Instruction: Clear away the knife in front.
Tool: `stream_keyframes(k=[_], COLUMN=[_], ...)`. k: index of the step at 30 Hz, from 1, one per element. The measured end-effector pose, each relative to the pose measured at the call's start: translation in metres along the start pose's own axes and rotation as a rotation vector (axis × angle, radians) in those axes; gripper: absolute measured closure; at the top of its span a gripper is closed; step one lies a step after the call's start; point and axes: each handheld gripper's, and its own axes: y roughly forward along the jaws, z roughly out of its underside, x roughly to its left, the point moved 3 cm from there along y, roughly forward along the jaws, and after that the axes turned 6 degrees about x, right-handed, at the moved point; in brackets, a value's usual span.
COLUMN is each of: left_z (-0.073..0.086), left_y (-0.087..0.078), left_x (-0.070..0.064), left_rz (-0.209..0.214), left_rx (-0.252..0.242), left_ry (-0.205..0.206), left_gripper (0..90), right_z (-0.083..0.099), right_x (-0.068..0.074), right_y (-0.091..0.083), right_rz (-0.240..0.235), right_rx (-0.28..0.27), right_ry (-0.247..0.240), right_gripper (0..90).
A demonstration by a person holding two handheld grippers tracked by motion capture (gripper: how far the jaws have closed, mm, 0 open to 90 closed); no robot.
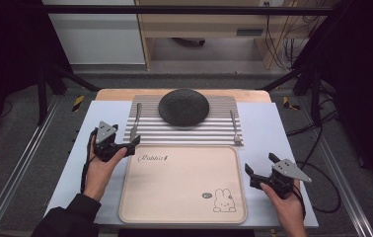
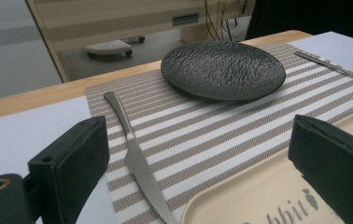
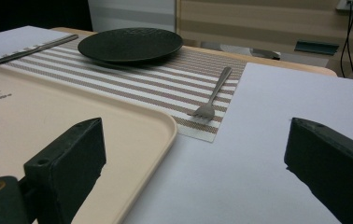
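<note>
Left gripper (image 1: 127, 143) is hovering with jaws spread wide and empty, just beside the steel serrated table knife (image 2: 136, 158). The knife is lying on the left edge of the brown-and-white striped woven placemat (image 2: 221, 126), long axis running away from the person, blade tip nearest the jaws, close to the beige plastic tray (image 1: 182, 182). Left hand is nearer it and held low, jaws pointing right toward the knife. Right gripper (image 1: 259, 167) is waiting by the tray's right edge, jaws also apart, with the steel fork (image 3: 214, 95) ahead.
</note>
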Motion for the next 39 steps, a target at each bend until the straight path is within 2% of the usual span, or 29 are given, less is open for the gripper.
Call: stream_keyframes(k=[7, 19, 27, 30, 36, 39], left_z=[-0.014, -0.024, -0.031, -0.033, -0.038, -0.039], left_y=[0.009, 0.025, 0.035, 0.040, 0.050, 0.056], left_x=[-0.001, -0.003, -0.003, -0.002, -0.002, 0.000], left_rz=[-0.004, -0.011, -0.017, -0.017, -0.035, -0.038], left_rx=[0.002, 0.039, 0.052, 0.051, 0.057, 0.064], left_ry=[0.022, 0.052, 0.059, 0.049, 0.066, 0.050], left_gripper=[5.3, 5.3, 5.3, 5.5, 5.7, 5.8], right_z=[0.000, 0.000, 0.000, 0.000, 0.000, 0.000], right_x=[0.001, 0.001, 0.001, 0.002, 0.002, 0.002], right_y=[0.000, 0.000, 0.000, 0.000, 0.000, 0.001], right_rz=[-0.005, -0.003, -0.006, -0.007, -0.004, -0.002], right_rx=[0.000, 0.000, 0.000, 0.002, 0.005, 0.006], right_ry=[-0.003, -0.002, -0.006, -0.009, -0.012, -0.013], right_gripper=[5.7, 5.6, 5.6, 5.6, 5.6, 5.6])
